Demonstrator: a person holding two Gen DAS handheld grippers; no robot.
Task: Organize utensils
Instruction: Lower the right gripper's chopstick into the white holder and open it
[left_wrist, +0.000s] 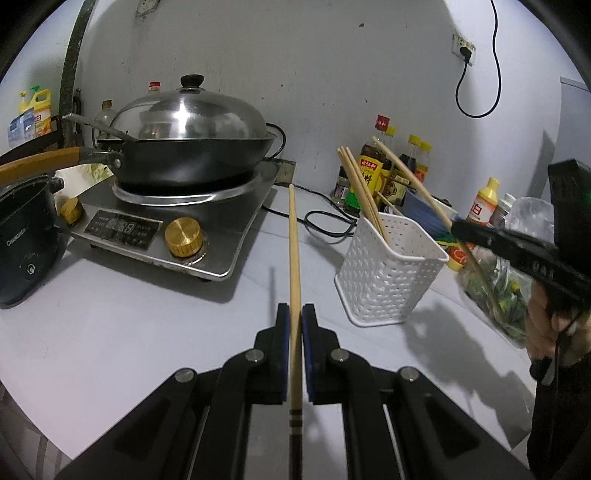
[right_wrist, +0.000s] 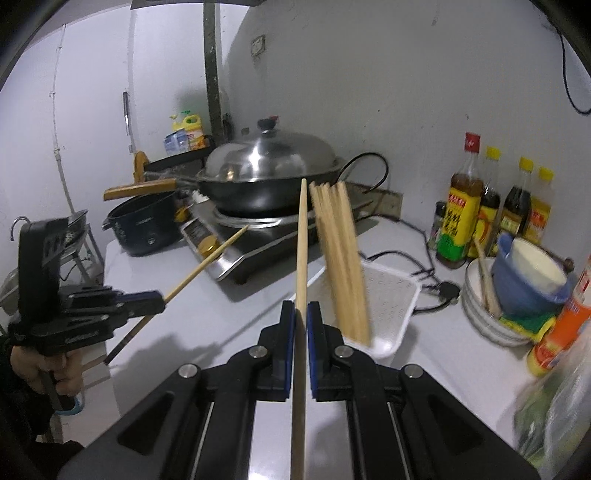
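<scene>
Two black grippers sit closest, each with blue pads on its fingers. Pinched in the left gripper (left_wrist: 294, 317) is one long chopstick (left_wrist: 294, 266) that points straight ahead, out over the white surface (left_wrist: 147, 325). Pinched in the right gripper (right_wrist: 301, 314) is another chopstick (right_wrist: 302, 251), and it points toward the pan. Both sets of fingers are squeezed narrow around their sticks. Biggest of the other things is the stove (left_wrist: 177, 221), flat and silver with gold knobs, sitting at the back left of the surface. On top of it sits a black wok (left_wrist: 184, 158) with a shiny round lid (left_wrist: 188, 118). A dark rice cooker (left_wrist: 26, 236) stands just left of the stove. To the right stands a white basket (left_wrist: 384, 273) full of little holes, and a bunch of chopsticks (left_wrist: 364, 192) leans inside it, tips up. Behind the basket, sauce bottles (left_wrist: 373, 166) stand along the wall. A stack of bowls (right_wrist: 517, 288) rests near the bottles, with a blue one on top.
</scene>
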